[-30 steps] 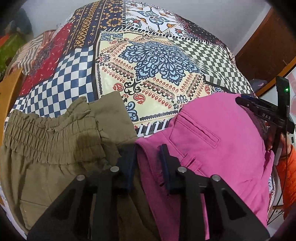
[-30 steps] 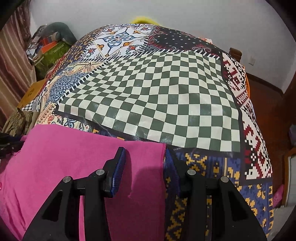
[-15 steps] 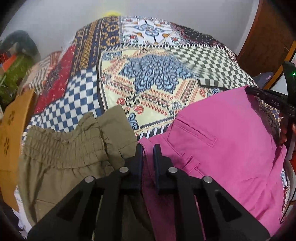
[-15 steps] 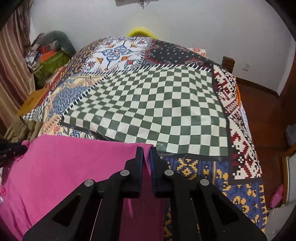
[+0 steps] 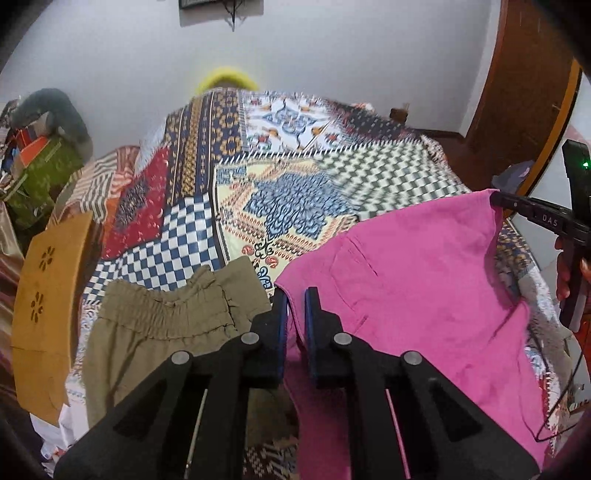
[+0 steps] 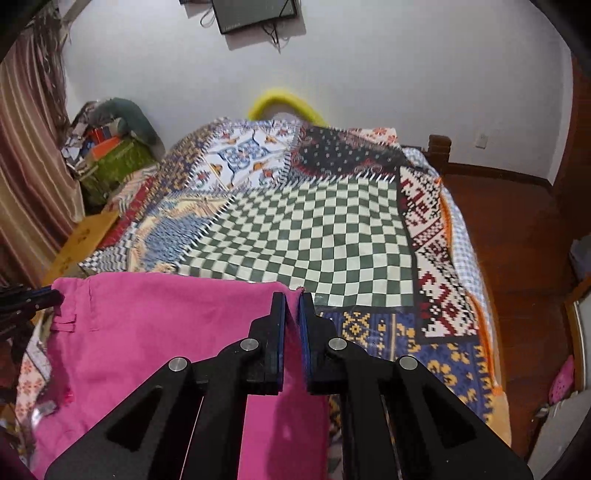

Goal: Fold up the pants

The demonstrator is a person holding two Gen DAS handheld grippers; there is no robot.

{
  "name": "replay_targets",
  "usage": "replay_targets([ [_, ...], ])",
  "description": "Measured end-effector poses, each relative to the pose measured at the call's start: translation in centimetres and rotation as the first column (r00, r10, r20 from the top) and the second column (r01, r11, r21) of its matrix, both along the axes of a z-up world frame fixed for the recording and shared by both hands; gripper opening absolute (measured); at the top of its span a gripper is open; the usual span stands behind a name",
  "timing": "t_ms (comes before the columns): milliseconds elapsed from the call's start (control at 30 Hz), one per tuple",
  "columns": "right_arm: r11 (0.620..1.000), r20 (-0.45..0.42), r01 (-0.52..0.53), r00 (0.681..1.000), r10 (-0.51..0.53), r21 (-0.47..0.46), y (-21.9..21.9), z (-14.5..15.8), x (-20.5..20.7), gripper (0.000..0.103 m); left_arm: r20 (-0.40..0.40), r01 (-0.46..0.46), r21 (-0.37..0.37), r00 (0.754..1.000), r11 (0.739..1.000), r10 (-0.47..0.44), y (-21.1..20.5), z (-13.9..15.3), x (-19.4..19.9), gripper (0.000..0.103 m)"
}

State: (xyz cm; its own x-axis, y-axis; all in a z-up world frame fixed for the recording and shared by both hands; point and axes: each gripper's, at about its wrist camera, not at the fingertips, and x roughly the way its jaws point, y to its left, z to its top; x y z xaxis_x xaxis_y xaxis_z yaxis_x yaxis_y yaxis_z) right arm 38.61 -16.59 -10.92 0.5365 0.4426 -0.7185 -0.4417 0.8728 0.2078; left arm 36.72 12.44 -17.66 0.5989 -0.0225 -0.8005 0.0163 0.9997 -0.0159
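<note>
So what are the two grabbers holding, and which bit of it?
Both hold the pink pants. The left gripper is shut on one top corner of the waist edge, the right gripper on the other, with the cloth stretched between them.

Two pairs of pants: one pink point(image 5: 424, 280), one olive point(image 5: 162, 332). Two claws: left claw point(image 5: 295, 295), right claw point(image 6: 291, 299). One patchwork bedspread point(image 6: 314, 229). One wooden chair back point(image 5: 44, 314). One wall screen point(image 6: 255, 13).
</note>
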Motion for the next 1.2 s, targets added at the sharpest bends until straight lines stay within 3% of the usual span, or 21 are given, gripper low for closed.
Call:
replay_targets([
  [300,0.999,0.074,-0.005,0.997,0.002,0.042,-1.7,5.9,-5.9,0.006,0.071,0.035,-0.027,0.997,0.999,-0.033,-2.0,4.7,-5.0,0.003],
  [467,1.0,0.095,-0.006,0.995,0.004,0.023,-1.9,7.5,-8.7,0.007,0.073,0.027,-0.009,0.997,1.0,-0.026,-2.5,5.5,-6.6,0.003],
  [533,1.0,0.077,-0.021,0.997,0.019,0.016,-1.7,7.1,-9.0,0.007,0.058,0.015,-0.026,0.998,1.0,-0.013,-1.9,5.1,-6.5,0.003],
  [633,0.999,0.054,-0.028,0.998,0.029,-0.015,-1.2,5.7,-8.6,0.007,0.005,-0.019,-0.057,1.0,0.998,0.02,-0.6,3.5,-5.3,0.012],
  [767,0.999,-0.003,-0.04,0.999,0.04,-0.026,-1.0,3.5,-7.4,0.01,-0.072,-0.072,-0.123,0.995,0.99,0.064,1.3,0.3,-2.8,0.034],
  [800,0.999,-0.009,-0.041,0.999,0.041,-0.032,-0.9,3.1,-7.2,0.016,-0.079,-0.083,-0.13,0.994,0.988,0.073,1.7,-0.4,-2.3,0.036],
  [933,0.997,-0.008,-0.029,1.0,0.029,-0.071,-0.6,0.7,-5.5,0.047,-0.109,-0.071,-0.105,0.992,0.992,0.06,2.0,-3.1,-0.2,0.038],
  [1200,0.995,-0.095,-0.042,0.995,0.033,-0.088,-0.3,-3.9,-1.7,0.049,-0.167,-0.046,-0.085,0.986,0.995,0.031,2.6,-7.1,3.0,0.043],
])
